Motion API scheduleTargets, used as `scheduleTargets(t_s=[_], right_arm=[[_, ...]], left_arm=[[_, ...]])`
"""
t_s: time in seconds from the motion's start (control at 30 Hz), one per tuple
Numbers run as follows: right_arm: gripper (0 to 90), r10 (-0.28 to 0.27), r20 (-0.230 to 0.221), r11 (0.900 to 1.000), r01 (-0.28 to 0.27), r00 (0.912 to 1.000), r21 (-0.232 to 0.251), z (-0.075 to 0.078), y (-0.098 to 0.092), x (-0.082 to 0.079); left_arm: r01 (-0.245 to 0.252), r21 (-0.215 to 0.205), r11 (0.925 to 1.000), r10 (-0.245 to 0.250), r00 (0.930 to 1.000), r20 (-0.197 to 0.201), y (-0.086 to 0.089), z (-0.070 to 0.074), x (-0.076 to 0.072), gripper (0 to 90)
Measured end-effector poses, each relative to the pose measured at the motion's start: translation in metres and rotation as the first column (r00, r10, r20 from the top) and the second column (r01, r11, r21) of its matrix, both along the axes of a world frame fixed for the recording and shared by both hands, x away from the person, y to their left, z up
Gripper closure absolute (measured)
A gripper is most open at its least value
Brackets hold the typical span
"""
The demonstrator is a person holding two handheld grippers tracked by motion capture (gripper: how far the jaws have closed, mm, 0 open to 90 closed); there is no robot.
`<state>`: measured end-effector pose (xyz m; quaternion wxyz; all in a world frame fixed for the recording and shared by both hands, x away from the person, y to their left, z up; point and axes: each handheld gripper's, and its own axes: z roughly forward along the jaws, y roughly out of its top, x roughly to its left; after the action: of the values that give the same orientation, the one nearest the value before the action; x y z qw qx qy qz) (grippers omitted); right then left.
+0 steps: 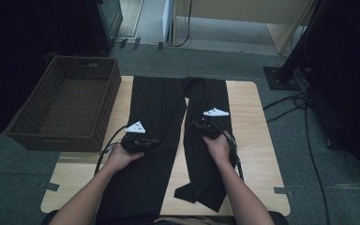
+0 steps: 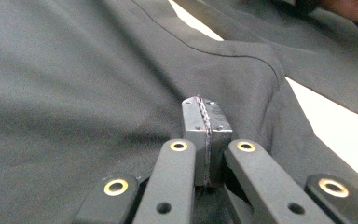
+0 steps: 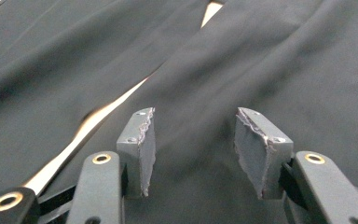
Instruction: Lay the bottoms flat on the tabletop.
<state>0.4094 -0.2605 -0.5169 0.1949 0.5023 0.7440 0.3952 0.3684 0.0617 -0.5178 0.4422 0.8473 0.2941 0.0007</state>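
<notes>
No lettering seems readable on anything here.

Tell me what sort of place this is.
Probably a lab or studio recording space: a small wooden table on grey carpet, loose cables across the floor, and black trousers beside a wicker basket.

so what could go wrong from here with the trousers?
1. The left gripper is shut with no cloth visibly pinched; a pull may move nothing.
2. The right gripper stands open over the trousers, nothing between its pads, so one leg is free to bunch.
3. The trousers' near end hangs off the table edge and could slide.
</notes>
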Motion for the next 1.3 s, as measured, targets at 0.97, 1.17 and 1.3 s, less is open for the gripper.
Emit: scheduleTargets(t_s=[0.97,1.17,1.3], right_arm=[[90.0,0.155,-0.023,0.988,-0.155,0.9876,-0.019,-0.005,0.025,-0.075],[90.0,0.160,-0.017,0.987,-0.160,0.9871,-0.030,-0.005,0.022,-0.087],[90.0,0.159,-0.020,0.987,-0.159,0.9871,-0.024,-0.005,0.022,-0.086]], left_arm=[[-0.024,0.029,0.9993,0.025,0.9992,-0.032,-0.006,0.001,0.006,65.9],[-0.069,0.010,0.9976,0.069,0.9970,-0.036,-0.007,0.018,0.032,55.9],[-0.068,0.015,0.9976,0.069,0.9976,-0.009,-0.014,0.024,0.053,56.1]])
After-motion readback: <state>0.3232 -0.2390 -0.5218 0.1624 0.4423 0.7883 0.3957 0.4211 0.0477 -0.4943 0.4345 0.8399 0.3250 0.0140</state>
